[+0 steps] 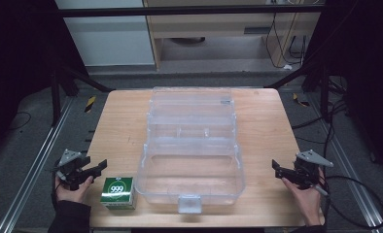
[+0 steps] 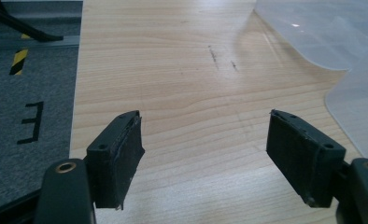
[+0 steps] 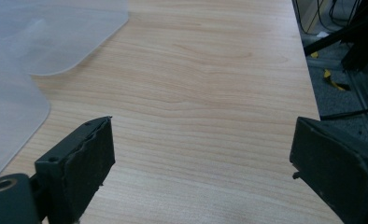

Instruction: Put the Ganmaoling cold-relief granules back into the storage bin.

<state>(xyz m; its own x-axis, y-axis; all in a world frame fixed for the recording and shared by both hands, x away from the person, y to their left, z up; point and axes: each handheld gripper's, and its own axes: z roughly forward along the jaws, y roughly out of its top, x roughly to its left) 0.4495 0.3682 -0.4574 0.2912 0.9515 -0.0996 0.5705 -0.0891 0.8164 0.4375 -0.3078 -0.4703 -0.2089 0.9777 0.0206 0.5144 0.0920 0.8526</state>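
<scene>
A clear plastic tiered storage box (image 1: 192, 145) stands open in the middle of the wooden table (image 1: 119, 121), its trays stepped back toward the far edge. A small green and white carton marked 999 (image 1: 118, 192) sits at the box's front left corner. My left gripper (image 1: 96, 171) hovers at the table's left front edge, just left of the carton, open with bare wood between its pads (image 2: 121, 154). My right gripper (image 1: 279, 169) is held at the right front, apart from the box, also open with nothing between its pads (image 3: 86, 163). The box's clear wall (image 2: 341, 46) shows in both gripper views (image 3: 14, 98).
Black frame struts (image 1: 82, 77) slope down at both far corners of the table. Metal rails (image 1: 29, 174) run along the floor on each side. Cables (image 1: 355, 194) trail on the floor at the right. Bare wood lies on both sides of the box.
</scene>
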